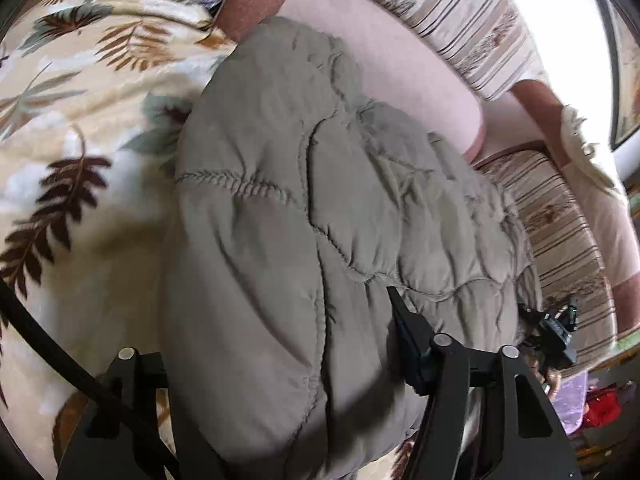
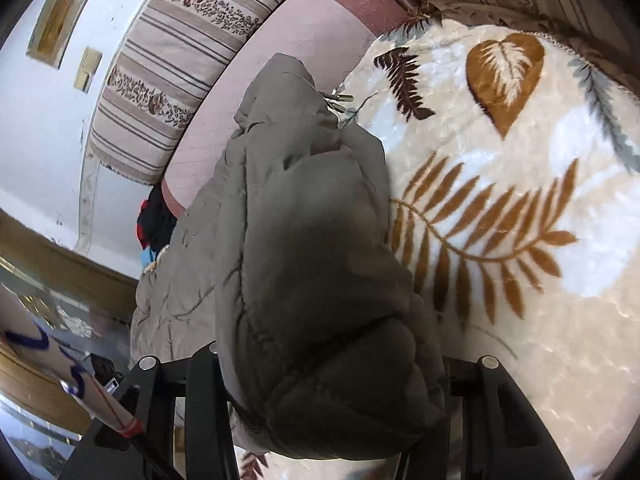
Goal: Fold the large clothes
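Observation:
A padded grey-green jacket (image 1: 320, 180) lies bunched on a leaf-patterned blanket (image 1: 80, 120). In the left wrist view its thick quilted fold fills the gap of my left gripper (image 1: 280, 320). The right finger (image 1: 404, 328) presses into the fabric and the left finger is hidden under it. In the right wrist view the jacket (image 2: 304, 220) bulges up between the fingers of my right gripper (image 2: 324, 360), which is shut on the bundle. Its far end reaches the pink bolster (image 2: 300, 40).
The cream blanket (image 2: 500, 220) covers the seat to the right. Striped floral cushions (image 1: 460, 12) and a pink bolster (image 1: 380, 60) line the back. Dark and red clothes (image 2: 156, 220) lie past the jacket's edge. A red cloth (image 1: 604, 408) sits low at the right.

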`<control>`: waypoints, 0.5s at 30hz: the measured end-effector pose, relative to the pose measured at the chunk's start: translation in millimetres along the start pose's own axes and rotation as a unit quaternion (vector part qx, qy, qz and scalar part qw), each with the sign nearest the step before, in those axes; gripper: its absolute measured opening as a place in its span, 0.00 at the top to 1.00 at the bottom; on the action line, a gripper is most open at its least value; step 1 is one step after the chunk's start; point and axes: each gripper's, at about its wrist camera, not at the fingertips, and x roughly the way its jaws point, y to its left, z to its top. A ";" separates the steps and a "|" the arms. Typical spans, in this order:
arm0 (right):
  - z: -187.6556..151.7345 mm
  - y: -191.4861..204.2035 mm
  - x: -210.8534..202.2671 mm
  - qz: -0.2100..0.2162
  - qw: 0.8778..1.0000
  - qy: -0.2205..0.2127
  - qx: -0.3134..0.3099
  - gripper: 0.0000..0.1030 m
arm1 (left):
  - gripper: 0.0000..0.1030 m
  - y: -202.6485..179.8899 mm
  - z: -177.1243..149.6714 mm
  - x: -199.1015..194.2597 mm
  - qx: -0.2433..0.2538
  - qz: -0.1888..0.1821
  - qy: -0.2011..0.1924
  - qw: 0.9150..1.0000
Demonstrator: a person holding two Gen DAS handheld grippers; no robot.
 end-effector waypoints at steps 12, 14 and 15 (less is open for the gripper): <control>-25.8 2.1 -32.9 -0.115 0.992 -0.022 -0.045 0.21 | 0.24 5.6 -11.2 -56.8 0.003 0.051 -0.051 0.997; -33.9 12.5 -51.4 -0.154 0.983 -0.048 -0.083 0.19 | 0.24 5.6 -11.7 -70.7 0.005 0.069 -0.070 0.995; -34.4 15.9 -55.1 -0.171 0.979 -0.057 -0.097 0.19 | 0.24 6.1 -12.3 -78.6 0.007 0.083 -0.081 0.993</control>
